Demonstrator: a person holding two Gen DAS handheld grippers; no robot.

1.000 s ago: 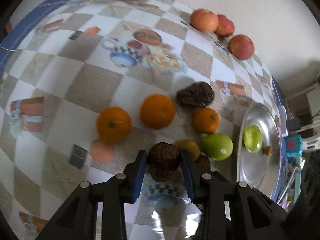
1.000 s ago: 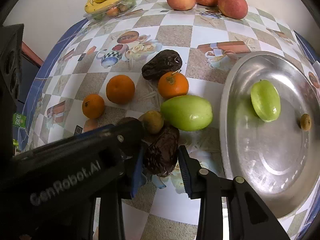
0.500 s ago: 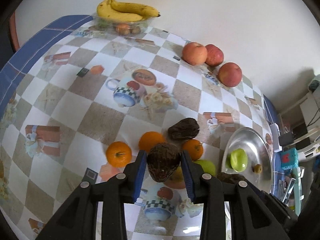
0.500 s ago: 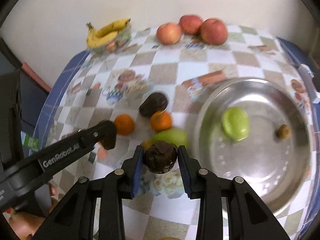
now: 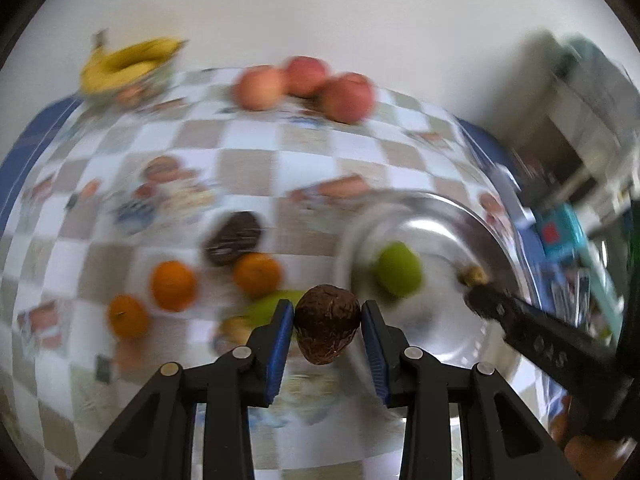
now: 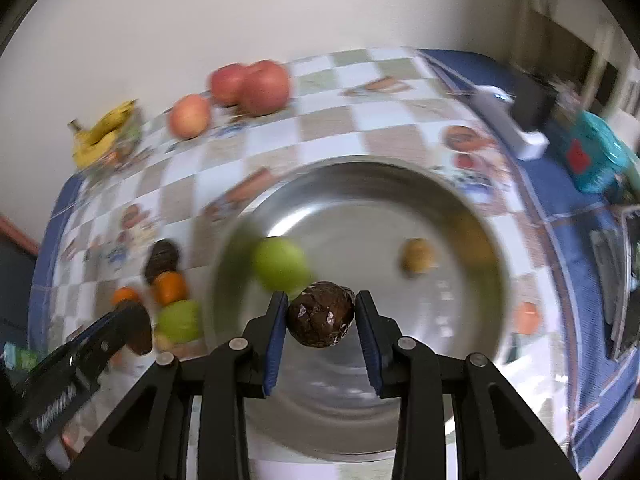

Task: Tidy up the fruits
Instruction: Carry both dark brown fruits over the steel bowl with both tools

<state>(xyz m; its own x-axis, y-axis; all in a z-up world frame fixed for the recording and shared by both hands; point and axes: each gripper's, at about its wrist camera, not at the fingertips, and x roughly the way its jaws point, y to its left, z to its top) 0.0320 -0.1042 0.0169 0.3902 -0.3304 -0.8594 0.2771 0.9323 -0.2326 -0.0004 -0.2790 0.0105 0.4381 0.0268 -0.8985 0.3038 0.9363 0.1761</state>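
Two tongs, we see: left tongs clamp a dark wrinkled fruit, narrow end down; right tongs clamp a roundish dark fruit over the steel bowl.

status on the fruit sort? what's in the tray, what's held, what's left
Done: a green fruit and a small brown one lie in the tray. Held: each gripper, left and right, grips a dark fruit. Left: oranges, a dark fruit, a green one.

Three red apples, three oranges, three dark wrinkled fruits, two green fruits, one banana bunch, one metal bowl.
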